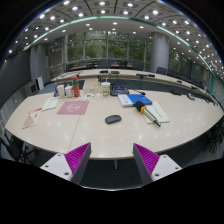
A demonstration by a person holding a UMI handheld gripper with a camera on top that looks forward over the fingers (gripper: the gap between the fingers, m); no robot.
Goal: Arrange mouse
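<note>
A small dark mouse (113,119) lies on the round cream table (100,135), near its middle, well beyond my fingers. My gripper (111,160) is open and empty, held back from the table's near edge. Its two magenta pads (76,156) stand wide apart at either side. A pink mat (73,107) lies on the table to the left of the mouse.
A blue box (141,100) and a long black-and-yellow tool (149,115) lie on papers right of the mouse. Cups and bottles (68,90) stand at the back left, papers (28,118) at the far left. Chairs (37,85) and more tables stand behind.
</note>
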